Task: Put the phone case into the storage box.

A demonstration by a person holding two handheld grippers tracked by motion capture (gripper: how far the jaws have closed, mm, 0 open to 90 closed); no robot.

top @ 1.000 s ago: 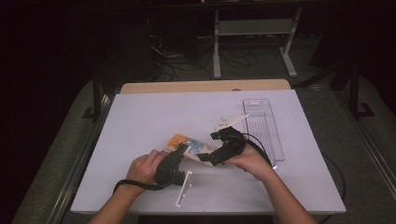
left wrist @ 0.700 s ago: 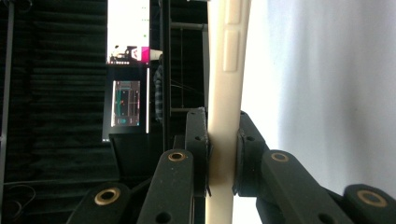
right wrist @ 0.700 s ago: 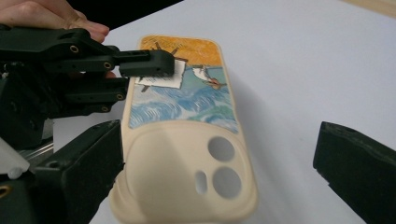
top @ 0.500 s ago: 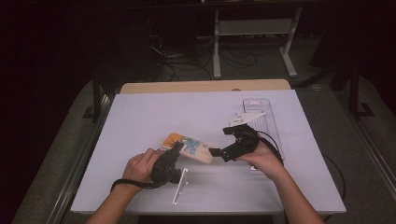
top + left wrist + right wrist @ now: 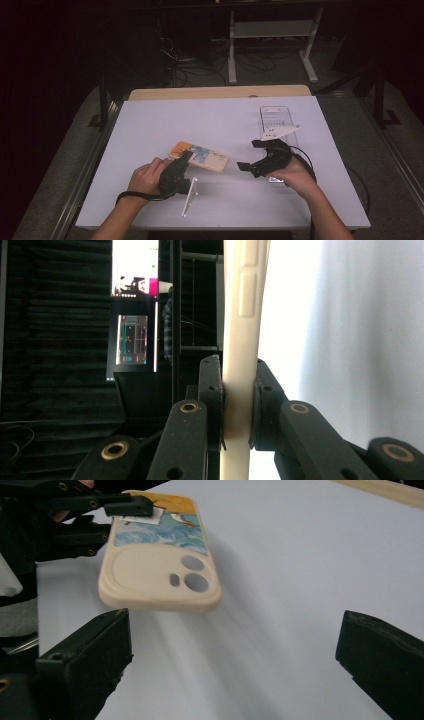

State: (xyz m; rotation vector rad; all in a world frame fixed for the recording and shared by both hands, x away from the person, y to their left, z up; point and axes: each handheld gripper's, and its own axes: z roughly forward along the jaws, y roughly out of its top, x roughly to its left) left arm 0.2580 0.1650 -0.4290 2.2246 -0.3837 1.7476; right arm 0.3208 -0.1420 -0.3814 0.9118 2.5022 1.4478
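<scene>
Cream phone case (image 5: 200, 156), orange and blue wave print on back, camera cutouts at plain end. Held just above white table (image 5: 220, 120), near level, printed end clamped, cutout end free, near table's middle.

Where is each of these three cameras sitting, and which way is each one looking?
High view: above the person's side, looking forward and down on the white table; both forearms and hands show.
Left gripper view: rides on the left tongs, looking along jaws shut on the phone case edge.
Right gripper view: rides on the right tongs, open, facing the phone case and the left tongs.
Shared: all three show the phone case.
</scene>
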